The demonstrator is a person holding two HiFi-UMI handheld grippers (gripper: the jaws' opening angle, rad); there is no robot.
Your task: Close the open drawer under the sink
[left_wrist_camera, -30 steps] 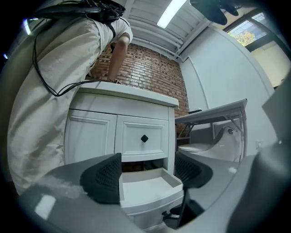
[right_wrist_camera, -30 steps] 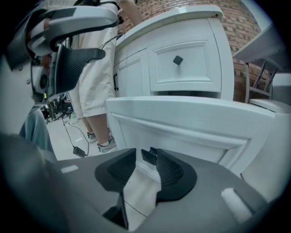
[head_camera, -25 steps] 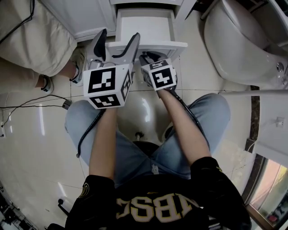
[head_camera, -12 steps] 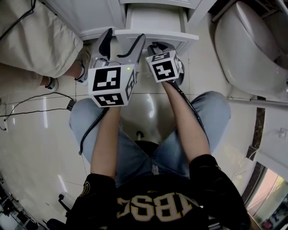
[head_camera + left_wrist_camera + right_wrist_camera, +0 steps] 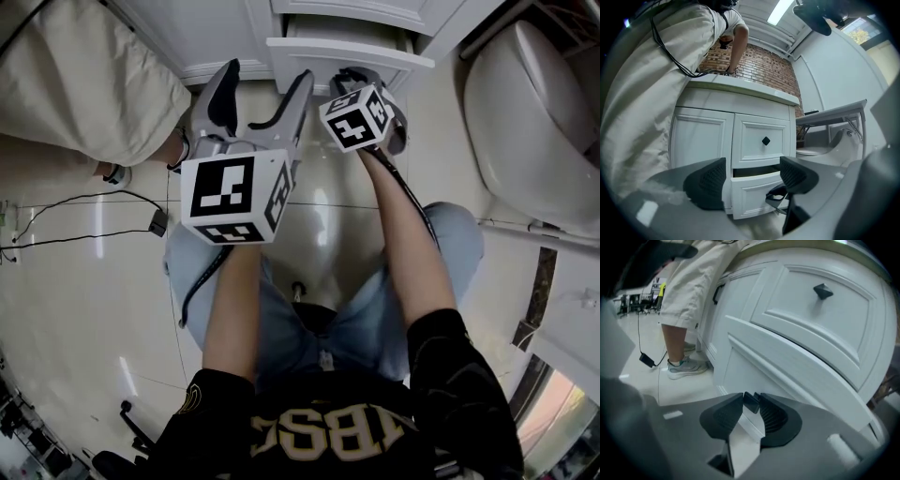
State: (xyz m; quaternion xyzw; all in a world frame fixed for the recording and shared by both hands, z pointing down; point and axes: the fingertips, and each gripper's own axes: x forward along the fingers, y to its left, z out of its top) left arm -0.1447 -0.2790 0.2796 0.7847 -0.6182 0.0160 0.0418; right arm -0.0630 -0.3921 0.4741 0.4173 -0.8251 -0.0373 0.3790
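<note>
The right tongs (image 5: 345,77) are clamping together on the small dark knob (image 5: 751,402) of the lower drawer (image 5: 754,190), probably to steer it while pushing it home. The drawer is sitting under the counter (image 5: 740,86), its front edge standing out from the vanity by a narrow gap. The left tongs (image 5: 265,80) are hanging apart, empty, just beside. A toilet (image 5: 534,122) and a bystander's leg (image 5: 94,84) are flanking, well clear.

Only readable bit: the black shirt (image 5: 328,436) is showing gold-outlined letters looking like "BSC", the rest unclear.
</note>
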